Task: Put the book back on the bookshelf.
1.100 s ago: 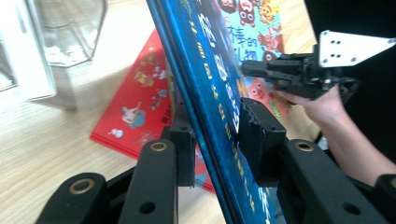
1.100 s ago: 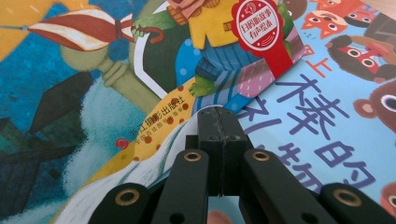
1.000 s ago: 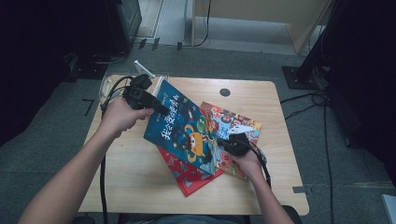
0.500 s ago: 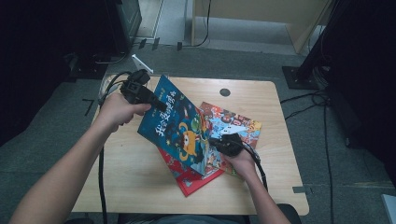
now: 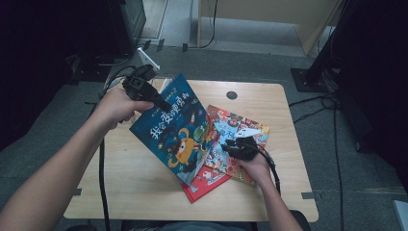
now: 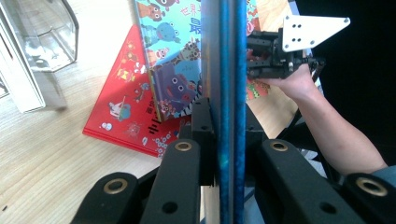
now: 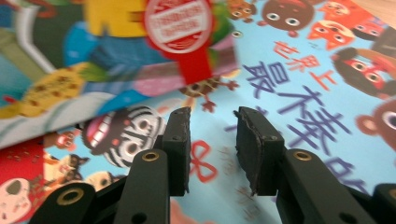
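My left gripper (image 5: 155, 99) is shut on the upper left edge of a dark blue picture book (image 5: 175, 132) and holds it tilted up off the table; its jaws have just been closing on it. In the left gripper view the book's edge (image 6: 227, 70) runs straight up between the pads. My right gripper (image 5: 239, 146) hovers open over a light blue picture book (image 5: 243, 131); its jaws have just been opening with nothing between them (image 7: 212, 126). That light blue cover (image 7: 303, 93) lies flat under them. A red book (image 5: 208, 180) lies lowest in the pile.
The wooden table (image 5: 144, 192) has a small black round hole (image 5: 232, 95) near its far edge. A clear plastic holder (image 6: 42, 32) stands beside the books. Cables trail from both grippers, and dark equipment surrounds the table.
The left hand has lifted the dark blue book's gripped edge higher. The right hand has stayed over the light blue book.
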{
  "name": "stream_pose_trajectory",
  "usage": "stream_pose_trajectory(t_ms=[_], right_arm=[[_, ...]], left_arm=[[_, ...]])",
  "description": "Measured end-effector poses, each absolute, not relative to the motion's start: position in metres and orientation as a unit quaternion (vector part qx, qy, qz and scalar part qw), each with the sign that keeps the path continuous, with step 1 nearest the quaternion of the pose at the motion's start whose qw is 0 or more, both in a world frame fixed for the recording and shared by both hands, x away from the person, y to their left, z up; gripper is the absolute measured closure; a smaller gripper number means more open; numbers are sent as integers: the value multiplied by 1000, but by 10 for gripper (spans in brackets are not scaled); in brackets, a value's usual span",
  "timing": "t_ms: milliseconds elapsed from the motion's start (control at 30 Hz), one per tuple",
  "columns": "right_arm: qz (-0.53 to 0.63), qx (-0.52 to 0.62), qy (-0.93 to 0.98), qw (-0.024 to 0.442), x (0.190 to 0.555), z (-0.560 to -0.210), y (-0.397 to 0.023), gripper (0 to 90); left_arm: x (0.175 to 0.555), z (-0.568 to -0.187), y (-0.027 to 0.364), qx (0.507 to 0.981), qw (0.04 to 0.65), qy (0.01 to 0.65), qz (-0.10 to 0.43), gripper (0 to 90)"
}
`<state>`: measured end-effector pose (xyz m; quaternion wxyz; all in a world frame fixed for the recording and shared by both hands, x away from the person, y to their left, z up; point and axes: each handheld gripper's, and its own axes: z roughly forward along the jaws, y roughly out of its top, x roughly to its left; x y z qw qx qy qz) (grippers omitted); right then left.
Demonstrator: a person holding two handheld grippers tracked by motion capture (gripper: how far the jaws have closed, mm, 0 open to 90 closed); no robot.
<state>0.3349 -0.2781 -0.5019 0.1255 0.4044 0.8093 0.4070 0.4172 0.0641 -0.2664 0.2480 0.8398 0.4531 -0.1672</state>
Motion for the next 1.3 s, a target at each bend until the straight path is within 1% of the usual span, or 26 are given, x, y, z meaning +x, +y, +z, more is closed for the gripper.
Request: stream_pose_trajectory(t_ms=[200, 300, 400, 467, 600, 733, 1300], right_arm=[[403, 402, 812, 129, 334, -503, -280, 625], [401, 396, 815, 134, 333, -503, -279, 569], [396, 387, 819, 150, 331, -504, -277, 517], [395, 389, 819, 150, 332, -504, -277, 498], [397, 389, 817, 151, 333, -505, -278, 494], [398, 391, 816, 155, 334, -505, -278, 461], [399, 397, 812, 153, 343, -506, -280, 444]], left_arm=[[413, -258, 64, 849, 242, 443, -153, 830], [409, -253, 68, 855, 255, 432, -129, 832], [406, -248, 73, 855, 250, 436, -126, 832], [405, -246, 76, 857, 245, 437, -123, 831], [402, -243, 86, 856, 241, 441, -123, 830], [397, -240, 99, 850, 248, 449, -120, 831], [371, -240, 145, 835, 243, 481, -113, 828]])
